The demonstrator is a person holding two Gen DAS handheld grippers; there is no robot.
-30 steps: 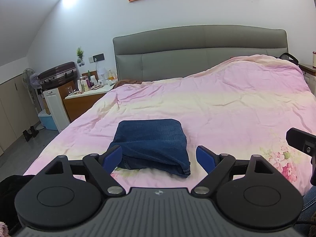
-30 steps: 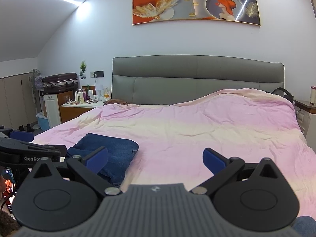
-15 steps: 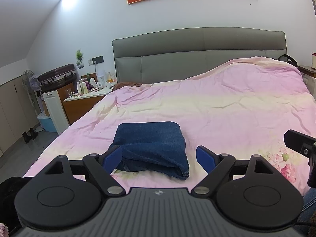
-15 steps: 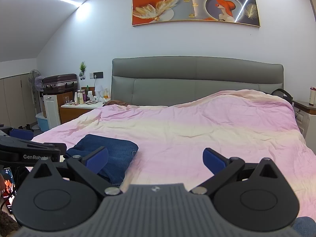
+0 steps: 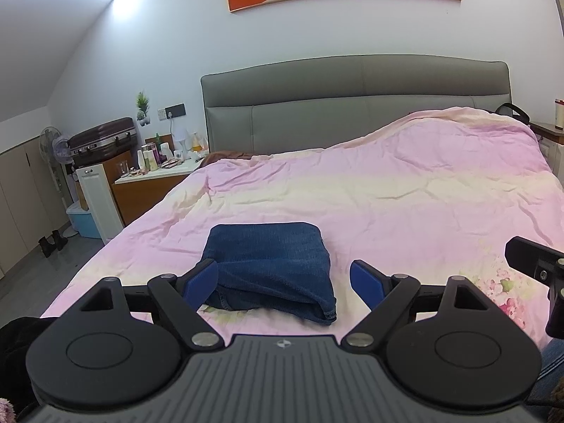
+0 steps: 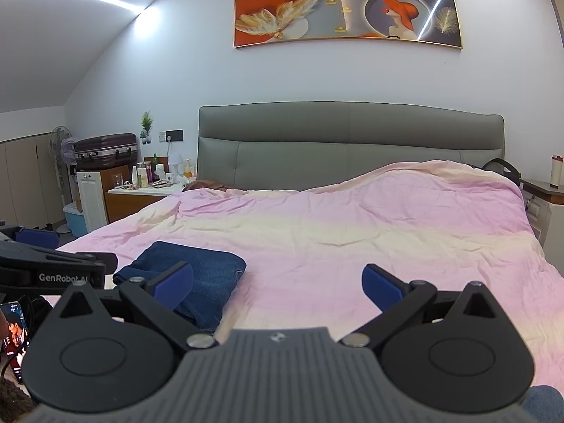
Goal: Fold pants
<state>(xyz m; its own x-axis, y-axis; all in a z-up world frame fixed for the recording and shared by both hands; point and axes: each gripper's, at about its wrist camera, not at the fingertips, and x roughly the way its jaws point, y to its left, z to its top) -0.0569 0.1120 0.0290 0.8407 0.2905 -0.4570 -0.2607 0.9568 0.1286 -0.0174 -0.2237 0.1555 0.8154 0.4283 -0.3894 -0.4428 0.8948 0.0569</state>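
Dark blue jeans (image 5: 271, 264) lie folded into a compact square on the pink bedspread (image 5: 405, 190), near the foot of the bed. My left gripper (image 5: 283, 280) hovers open just short of them, its blue pads either side of the bundle's near edge, holding nothing. In the right wrist view the same folded jeans (image 6: 197, 275) sit at lower left, partly behind my left finger pad. My right gripper (image 6: 276, 283) is open over bare bedspread (image 6: 352, 239), to the right of the jeans. The left gripper's body (image 6: 53, 268) shows at the left edge.
A grey padded headboard (image 6: 349, 144) backs the bed. A nightstand (image 5: 151, 183) crowded with bottles stands to the left, with a suitcase (image 5: 102, 139) on a cabinet and a fan beyond. A phone (image 6: 16, 335) glows at the lower left. Another nightstand with a cup (image 6: 555, 172) stands at the right.
Both grippers have drifted slightly back and tilted up, so the jeans sit a little lower in view. The jeans have not moved and both grippers stay open.
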